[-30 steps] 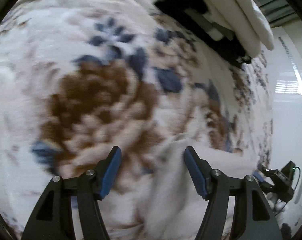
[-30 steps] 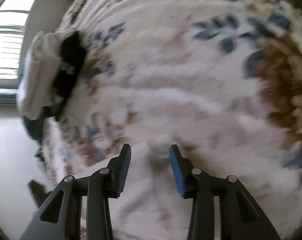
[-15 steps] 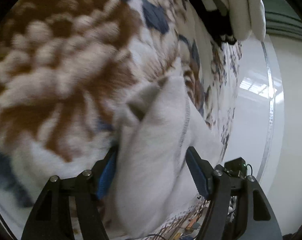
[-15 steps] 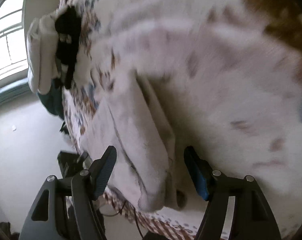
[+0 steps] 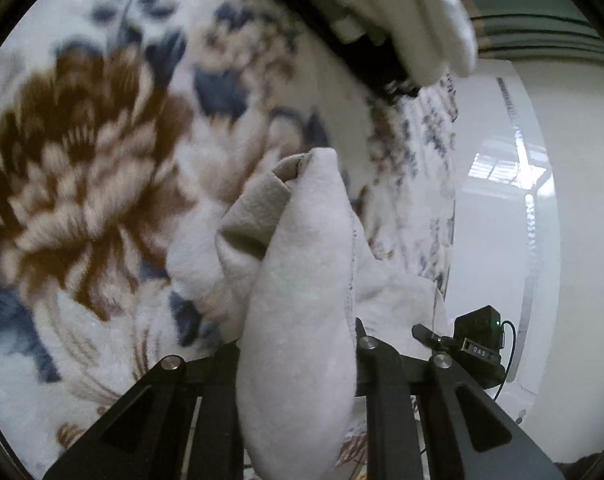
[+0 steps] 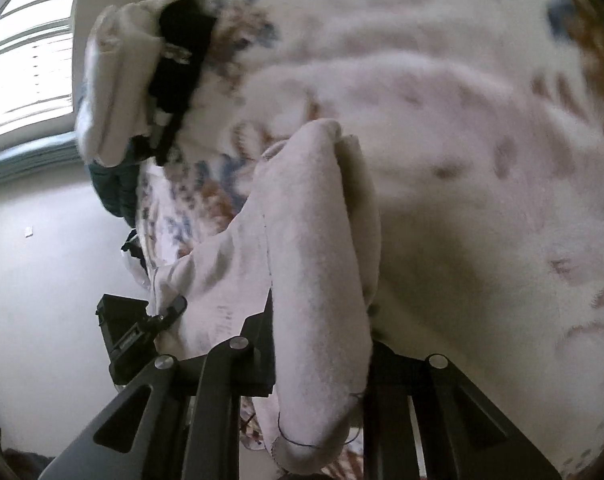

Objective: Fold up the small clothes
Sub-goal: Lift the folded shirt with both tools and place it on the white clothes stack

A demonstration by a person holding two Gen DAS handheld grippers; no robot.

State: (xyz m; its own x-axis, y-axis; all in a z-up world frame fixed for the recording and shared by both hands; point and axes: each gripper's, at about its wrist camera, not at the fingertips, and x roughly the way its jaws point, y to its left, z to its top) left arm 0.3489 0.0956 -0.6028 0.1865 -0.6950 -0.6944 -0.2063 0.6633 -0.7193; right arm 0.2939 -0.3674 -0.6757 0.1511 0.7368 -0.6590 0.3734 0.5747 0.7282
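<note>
A: While the left wrist view is looking down, the left gripper [image 5: 297, 360] is pinching a white fleece garment [image 5: 302, 300]; its jaws are pressed onto the cloth from both sides, and the pads are hidden by it.

B: Where is the garment sitting?

A: It is rising in a thick fold between the fingers and trailing onto a floral blanket [image 5: 101, 160] with a brown flower and blue leaves. A greyish inner face is showing at the top of the fold.

B: Anything else in that view?

A: A stack of folded white clothes [image 5: 422, 12] is lying at the far blanket edge, above a black item [image 5: 342, 40] I cannot identify. A small black device [image 5: 478, 340] is sitting beside the right finger.

B: Now the right wrist view.

A: The right gripper [image 6: 322, 360] is also clamping the same garment [image 6: 314, 260]; the jaws are closing on the fold, with the fingertips covered by fleece. A dark thread is hanging at the lower hem.

B: And the surroundings?

A: The blanket [image 6: 482, 160] is filling the right side. The white stack [image 6: 113, 88] and the black item [image 6: 181, 64] are appearing upper left, well apart from the garment, with a bright window [image 6: 25, 60] behind.
</note>
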